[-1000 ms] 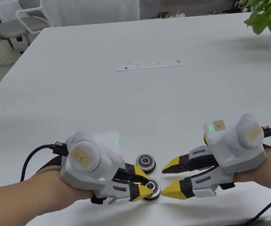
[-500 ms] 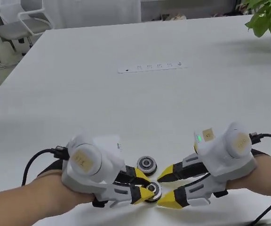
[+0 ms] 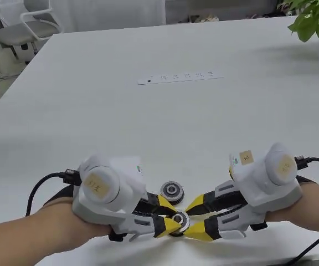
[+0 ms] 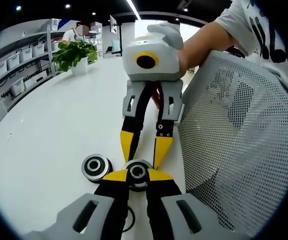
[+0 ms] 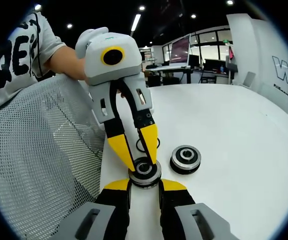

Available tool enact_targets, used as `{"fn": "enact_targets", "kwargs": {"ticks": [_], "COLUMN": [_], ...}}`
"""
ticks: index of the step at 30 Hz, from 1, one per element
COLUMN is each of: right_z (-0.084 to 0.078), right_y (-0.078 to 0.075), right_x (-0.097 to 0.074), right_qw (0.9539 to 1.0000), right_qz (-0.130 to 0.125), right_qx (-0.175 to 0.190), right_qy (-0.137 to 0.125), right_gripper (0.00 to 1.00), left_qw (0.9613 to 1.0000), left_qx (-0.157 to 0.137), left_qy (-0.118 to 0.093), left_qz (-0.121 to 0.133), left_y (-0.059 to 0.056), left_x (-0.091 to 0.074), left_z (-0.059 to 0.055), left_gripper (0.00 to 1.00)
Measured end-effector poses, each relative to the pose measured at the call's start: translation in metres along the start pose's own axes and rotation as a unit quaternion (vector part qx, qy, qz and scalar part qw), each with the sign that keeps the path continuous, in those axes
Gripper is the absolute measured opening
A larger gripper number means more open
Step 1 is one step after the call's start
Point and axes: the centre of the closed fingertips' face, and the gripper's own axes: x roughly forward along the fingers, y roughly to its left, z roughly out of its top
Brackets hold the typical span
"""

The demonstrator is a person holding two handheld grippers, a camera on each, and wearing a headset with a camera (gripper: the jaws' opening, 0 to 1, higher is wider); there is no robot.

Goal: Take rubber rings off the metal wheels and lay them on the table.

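The left gripper (image 4: pixel 137 175) and the right gripper (image 5: pixel 145 185) meet tip to tip at the near edge of the white tabletop (image 3: pixel 148 127). Each has its fingers nearly closed on the near metal wheel (image 3: pixel 180 220) from opposite sides. A second wheel (image 3: pixel 172 190) lies flat just beyond it. A thin black ring (image 5: pixel 157 145) lies beside them.

One metal wheel (image 3: pixel 179 221) lies flat (black-rimmed, shiny hub), second wheel (image 3: pixel 172 190) just beside.
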Motion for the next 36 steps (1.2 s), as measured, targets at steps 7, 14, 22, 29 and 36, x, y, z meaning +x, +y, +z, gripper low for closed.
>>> {"fn": "enact_targets", "kwargs": {"ticks": [7,14,22,29,36], "right_z": [-0.0027,-0.0029,-0.0065,-0.0068,-0.0072], "right_y": [0.0001,0.0002,-0.0031,-0.0039,-0.0061], "right_x": [-0.0024,-0.0026,-0.0050,-0.0040,-0.0038], "right_qw": [1.0000,0.9999,0.9996,0.9997,0.9993], "right_qz": [-0.004,-0.006,-0.016,-0.017,-0.023], "right_qx": [0.000,-0.003,-0.013,0.003,0.027], "right_qy": [0.004,0.008,0.018,0.015,0.012], "right_gripper": [0.14,0.12,0.00,0.00,0.00], "left_qw": [1.0000,1.0000,1.0000,1.0000,1.0000], "left_qx": [0.000,0.001,0.001,0.001,0.002], "left_qy": [-0.001,0.000,-0.001,-0.002,-0.002], "left_qz": [0.001,0.000,0.000,0.000,-0.002], "left_y": [-0.0005,-0.0008,-0.0007,-0.0007,-0.0009], "left_x": [-0.0001,-0.0003,-0.0006,-0.0006,-0.0005], "left_z": [-0.0001,0.0003,0.0002,0.0000,0.0001], "left_gripper": [0.07,0.07,0.07,0.07,0.07]}}
